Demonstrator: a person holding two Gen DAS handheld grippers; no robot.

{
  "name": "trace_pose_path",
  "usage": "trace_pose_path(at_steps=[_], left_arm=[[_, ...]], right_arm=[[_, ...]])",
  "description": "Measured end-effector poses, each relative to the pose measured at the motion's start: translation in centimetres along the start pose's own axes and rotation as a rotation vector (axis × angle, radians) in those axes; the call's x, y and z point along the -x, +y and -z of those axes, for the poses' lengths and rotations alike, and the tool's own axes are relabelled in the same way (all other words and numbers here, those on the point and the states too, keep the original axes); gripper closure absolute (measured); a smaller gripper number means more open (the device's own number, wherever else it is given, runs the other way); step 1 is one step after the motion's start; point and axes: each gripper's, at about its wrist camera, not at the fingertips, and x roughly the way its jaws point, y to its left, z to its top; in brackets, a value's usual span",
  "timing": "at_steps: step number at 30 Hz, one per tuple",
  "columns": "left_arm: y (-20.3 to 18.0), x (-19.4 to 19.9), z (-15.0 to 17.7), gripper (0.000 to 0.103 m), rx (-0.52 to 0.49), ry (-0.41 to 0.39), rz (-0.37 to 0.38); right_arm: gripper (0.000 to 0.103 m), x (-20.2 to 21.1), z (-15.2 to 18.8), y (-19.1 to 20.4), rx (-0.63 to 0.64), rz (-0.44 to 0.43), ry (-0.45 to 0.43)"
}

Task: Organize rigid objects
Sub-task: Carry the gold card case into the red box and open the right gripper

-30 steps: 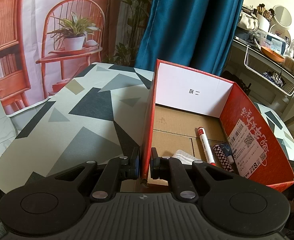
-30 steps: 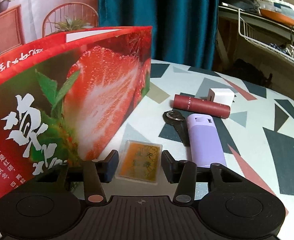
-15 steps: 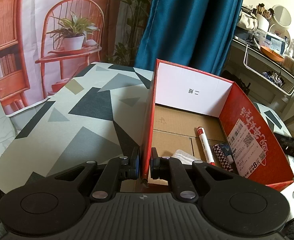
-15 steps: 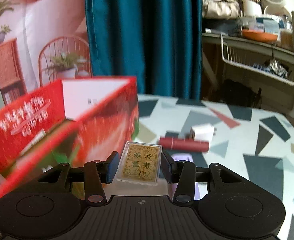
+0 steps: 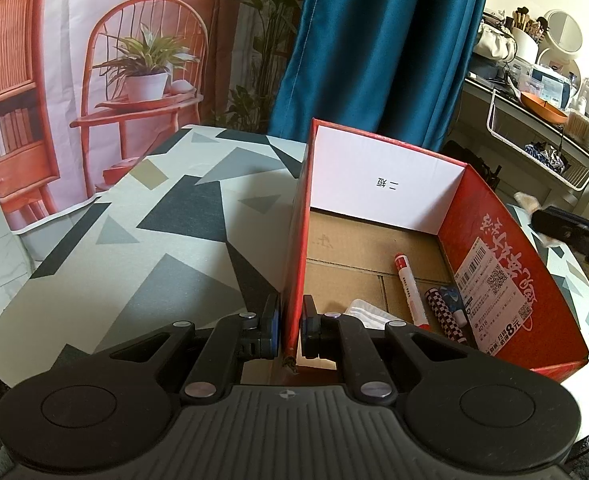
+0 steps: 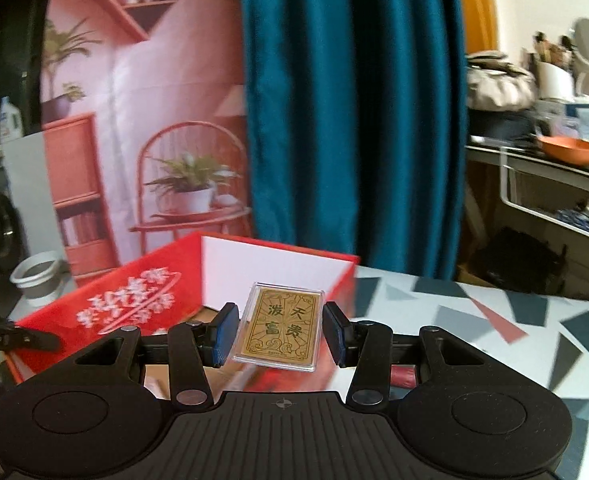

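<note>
My left hand-held gripper (image 5: 288,330) pinches the red box (image 5: 510,280) wall; my right hand-held gripper (image 6: 280,330) clamps the gold card (image 6: 280,326) above it; marker (image 5: 408,290) already inside, card not yet

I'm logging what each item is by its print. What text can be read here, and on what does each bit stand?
"泼天富贵": gold card held in the right gripper.
"二 短": white inner end wall of the red box, printed sideways.
"8元" and "4018": white barcode sticker on the box's inner side wall; its other print is too small.
Large white characters on the box's walls: upside down or blurred, unreadable.
Red-capped marker: print too small.
</note>
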Motion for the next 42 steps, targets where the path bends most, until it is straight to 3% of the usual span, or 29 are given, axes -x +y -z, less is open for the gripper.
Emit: trace_pose_path(at_steps=[11,16,21,42], left_arm=[[0.0,0.0,0.0,0.092,0.0,0.0,0.0],[0.1,0.0,0.0,0.092,0.003,0.0,0.002],[-0.1,0.1,-0.1,0.092,0.002,-0.002,0.004],[0.1,-0.1,-0.1,0.092,-0.001,-0.003,0.004]], right_arm=[[0.06,-3.5,0.9,4.8,0.111,-0.143,0.132],[0.06,-5.0,1.0,6.5,0.161,-0.168,0.215],[0.06,-5.5,0.9,6.2,0.159,-0.133,0.248],[0.06,-5.2,1.3,5.6,0.2,-0.11,0.229]])
